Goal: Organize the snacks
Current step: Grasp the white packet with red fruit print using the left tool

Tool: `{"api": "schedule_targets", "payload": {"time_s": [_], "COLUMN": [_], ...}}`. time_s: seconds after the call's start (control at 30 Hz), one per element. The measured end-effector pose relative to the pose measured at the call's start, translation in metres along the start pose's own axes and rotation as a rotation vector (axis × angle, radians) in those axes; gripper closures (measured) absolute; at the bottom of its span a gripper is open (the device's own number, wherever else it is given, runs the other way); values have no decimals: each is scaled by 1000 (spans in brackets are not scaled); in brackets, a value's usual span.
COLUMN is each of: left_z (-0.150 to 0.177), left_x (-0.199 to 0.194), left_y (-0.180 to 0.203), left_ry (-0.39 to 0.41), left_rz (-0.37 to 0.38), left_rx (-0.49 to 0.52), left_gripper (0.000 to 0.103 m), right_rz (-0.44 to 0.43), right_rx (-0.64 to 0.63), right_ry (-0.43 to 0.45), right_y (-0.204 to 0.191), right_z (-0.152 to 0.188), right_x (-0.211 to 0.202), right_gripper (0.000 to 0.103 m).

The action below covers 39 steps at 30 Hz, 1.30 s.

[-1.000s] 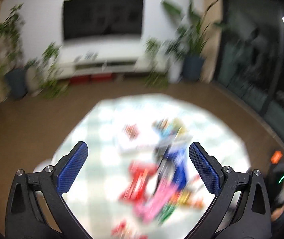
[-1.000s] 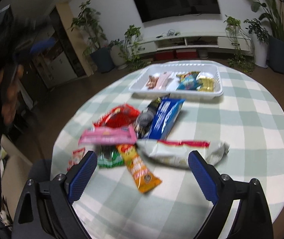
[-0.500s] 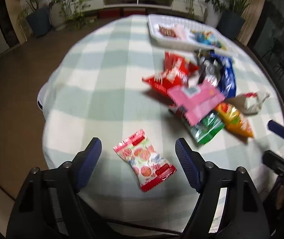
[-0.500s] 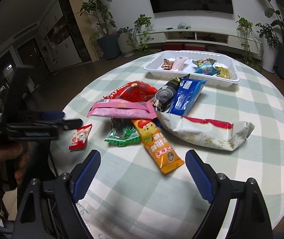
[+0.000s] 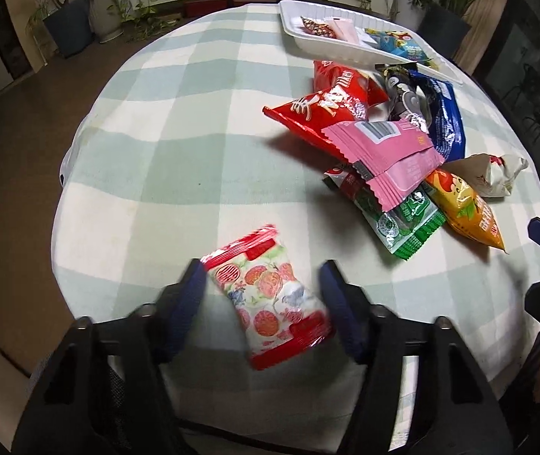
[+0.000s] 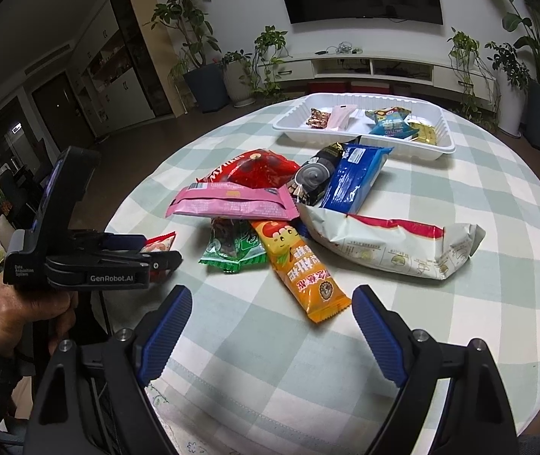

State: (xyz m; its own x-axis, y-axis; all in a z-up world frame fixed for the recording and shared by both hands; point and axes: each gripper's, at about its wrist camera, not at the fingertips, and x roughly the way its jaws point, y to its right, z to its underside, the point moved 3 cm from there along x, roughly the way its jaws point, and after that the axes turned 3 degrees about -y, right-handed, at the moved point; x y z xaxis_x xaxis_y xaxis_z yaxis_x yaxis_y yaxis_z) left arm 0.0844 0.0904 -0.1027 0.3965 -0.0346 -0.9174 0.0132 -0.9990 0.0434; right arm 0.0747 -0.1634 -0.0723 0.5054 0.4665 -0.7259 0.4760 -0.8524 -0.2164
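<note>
Left wrist view: your left gripper (image 5: 262, 295) points steeply down at the checked tablecloth (image 5: 179, 144), and its jaws are closing with the small strawberry-print snack packet (image 5: 270, 299) lying between them; the left pad sits right at the packet's edge, the right pad just beside its other side, and whether either pad presses yet you cannot tell from the motion blur. Ahead of this gripper and to its right lies the loose pile: a pink packet (image 5: 387, 155) on top of a red bag (image 5: 326, 110) and a green packet (image 5: 398, 220), with an orange bar (image 5: 467, 208) and a blue pack (image 5: 444, 121) further right. Beyond the pile, at the far edge, stands the white tray (image 5: 330, 41) with a few small snacks already in it. Right wrist view: your right gripper (image 6: 270, 337) hangs with jaws spread wide and nothing between them, above bare cloth near the table's edge. Just ahead of it lies the orange bar, and ahead to its right a long white bag (image 6: 391, 242). To its left your hand (image 6: 19, 311) holds the left gripper, whose fingers straddle the small packet, mostly hidden there.
</note>
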Motion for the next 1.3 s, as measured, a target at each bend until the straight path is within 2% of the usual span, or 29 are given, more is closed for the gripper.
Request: {"api": "schedule_targets", "payload": {"time_s": [0.03,0.07,0.3,0.43,0.5,0.83,1.0,1.23,1.3], "left_z": [0,-1,6,9,11,17,15,14,15], "left_x": [0,-1,-3,-5,-7,-16,-18,-14,-14], "left_y": [0,1,10,9,9,11,12,13,14], "left_ry": [4,8,14,15,14,27,36,33,32], "left_rz": [0,0,-4,29,51,166,191,210,213], "left_rx": [9,15,107,118,126,123,116,113,115], "left_gripper": [61,64,66,70,71,71,71,71,71], "right_rz": [1,3,10,18,16,44,72,91,95], "right_rx": [0,-1,-6,-1,-4,-83,-106,-172,-184], "right_ry": [-1,-2,-12,-45,-75,-198,-272,-331,-359], "right_y": [0,-1,0,2,3,-1,3,-4,-5], "right_z": [0,0,0,-2,-6,-23,-28,-36,-37], "right_x": [0,0,2,8,14,48,64,77,83], "right_gripper": [14,15,16,18,23,32,40,42,48]}}
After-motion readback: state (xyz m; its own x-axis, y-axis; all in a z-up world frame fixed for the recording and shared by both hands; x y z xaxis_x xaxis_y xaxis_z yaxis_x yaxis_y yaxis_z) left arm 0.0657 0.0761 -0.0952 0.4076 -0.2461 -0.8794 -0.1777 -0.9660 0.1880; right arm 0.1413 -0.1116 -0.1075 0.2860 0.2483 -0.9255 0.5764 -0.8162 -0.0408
